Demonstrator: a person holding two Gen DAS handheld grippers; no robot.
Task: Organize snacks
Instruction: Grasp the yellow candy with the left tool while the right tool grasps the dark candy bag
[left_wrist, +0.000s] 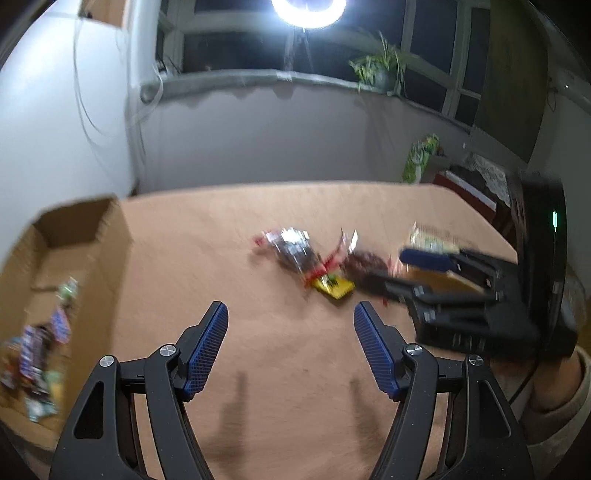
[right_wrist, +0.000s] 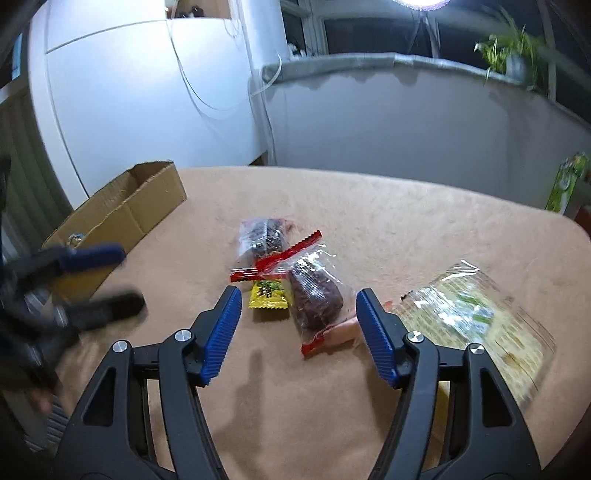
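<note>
Snacks (left_wrist: 314, 262) mid-table (left_wrist: 258, 332), cardboard box (left_wrist: 107, 258) left

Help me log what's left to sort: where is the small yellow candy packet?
In the right wrist view the yellow candy packet lies mid-table, tucked under the red-edged clear snack bags, just ahead of the right hand-held gripper.

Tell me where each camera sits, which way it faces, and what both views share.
Left wrist: on the left gripper, facing across the table; cardboard box at left, right gripper and a sleeve at right.
Right wrist: on the right gripper, over the snacks; left gripper blurred at left.
Shared: box, yellow candy, red-edged snack packs, potted plant.
</note>
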